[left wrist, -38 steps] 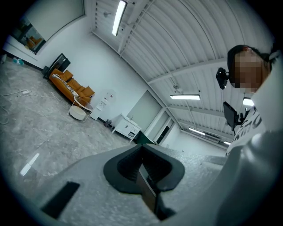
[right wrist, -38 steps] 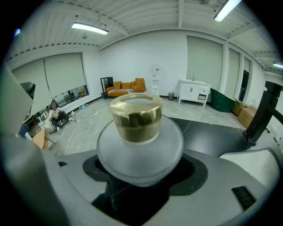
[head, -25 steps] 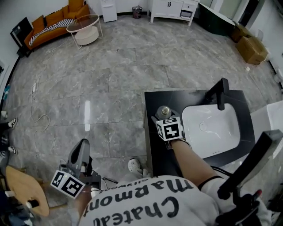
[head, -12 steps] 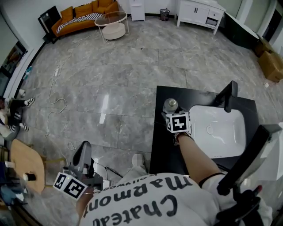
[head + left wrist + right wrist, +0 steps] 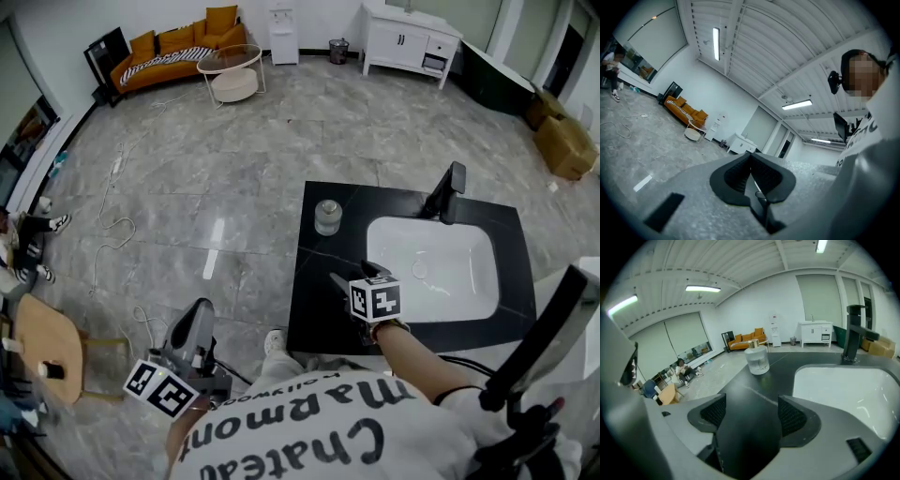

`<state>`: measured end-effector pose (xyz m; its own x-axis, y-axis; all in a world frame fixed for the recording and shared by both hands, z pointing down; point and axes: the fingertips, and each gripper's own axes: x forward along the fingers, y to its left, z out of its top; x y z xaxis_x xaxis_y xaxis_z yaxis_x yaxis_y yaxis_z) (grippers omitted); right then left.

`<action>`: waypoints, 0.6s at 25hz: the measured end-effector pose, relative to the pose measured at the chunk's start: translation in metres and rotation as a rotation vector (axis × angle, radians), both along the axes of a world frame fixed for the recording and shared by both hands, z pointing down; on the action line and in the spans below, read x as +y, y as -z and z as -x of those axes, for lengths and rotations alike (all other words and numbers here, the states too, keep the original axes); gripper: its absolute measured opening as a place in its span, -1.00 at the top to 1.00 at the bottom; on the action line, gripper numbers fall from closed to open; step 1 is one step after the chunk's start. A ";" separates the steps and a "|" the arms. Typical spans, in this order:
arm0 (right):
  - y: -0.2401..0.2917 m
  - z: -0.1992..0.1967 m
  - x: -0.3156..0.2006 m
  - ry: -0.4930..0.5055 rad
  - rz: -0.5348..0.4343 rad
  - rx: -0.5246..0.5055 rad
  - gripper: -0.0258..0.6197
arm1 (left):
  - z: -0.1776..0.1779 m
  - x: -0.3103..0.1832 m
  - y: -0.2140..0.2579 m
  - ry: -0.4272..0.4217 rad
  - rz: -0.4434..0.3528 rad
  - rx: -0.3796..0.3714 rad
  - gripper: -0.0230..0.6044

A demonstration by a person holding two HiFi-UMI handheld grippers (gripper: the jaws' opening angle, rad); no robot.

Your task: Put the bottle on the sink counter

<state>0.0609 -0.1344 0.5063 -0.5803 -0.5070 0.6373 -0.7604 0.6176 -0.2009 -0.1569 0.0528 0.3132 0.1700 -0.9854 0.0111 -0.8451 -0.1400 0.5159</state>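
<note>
The bottle (image 5: 328, 217) stands upright on the counter (image 5: 314, 314), left of the basin's (image 5: 445, 281) far corner. The right gripper (image 5: 353, 277), jaws apart and empty, hovers left of the basin's near edge. The left gripper (image 5: 199, 317), jaws together, hangs well left of the basin, off the counter.

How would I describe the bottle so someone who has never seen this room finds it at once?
Find the black sink counter with a white basin set in it. The bottle stands upright near the counter's far left corner in the head view, left of the black faucet. It is the only loose thing there: short, round and clear.
</note>
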 end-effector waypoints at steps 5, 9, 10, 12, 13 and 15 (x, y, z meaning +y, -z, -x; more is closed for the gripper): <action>0.025 -0.018 0.052 0.064 -0.062 -0.046 -0.15 | -0.055 0.005 -0.007 -0.070 -0.010 0.030 0.88; 0.052 -0.042 0.065 0.015 -0.138 -0.138 0.67 | -0.086 0.025 -0.029 -0.095 0.020 0.022 0.88; 0.056 -0.046 0.064 -0.002 -0.139 -0.162 0.68 | -0.090 0.029 -0.034 -0.091 0.026 0.027 0.88; 0.066 -0.045 0.066 -0.014 -0.104 -0.229 0.68 | -0.094 0.040 -0.040 -0.082 0.045 0.038 0.88; 0.075 -0.042 0.069 -0.010 -0.088 -0.277 0.69 | -0.095 0.048 -0.042 -0.078 0.059 0.039 0.88; 0.102 -0.035 0.072 0.004 -0.101 -0.377 0.74 | -0.094 0.060 -0.045 -0.071 0.083 0.039 0.88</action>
<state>0.0961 -0.0625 0.4043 -0.7665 -0.5534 0.3261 -0.6422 0.6516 -0.4037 -0.0625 0.1133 0.3586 0.2415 -0.9668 0.0839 -0.8135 -0.1545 0.5606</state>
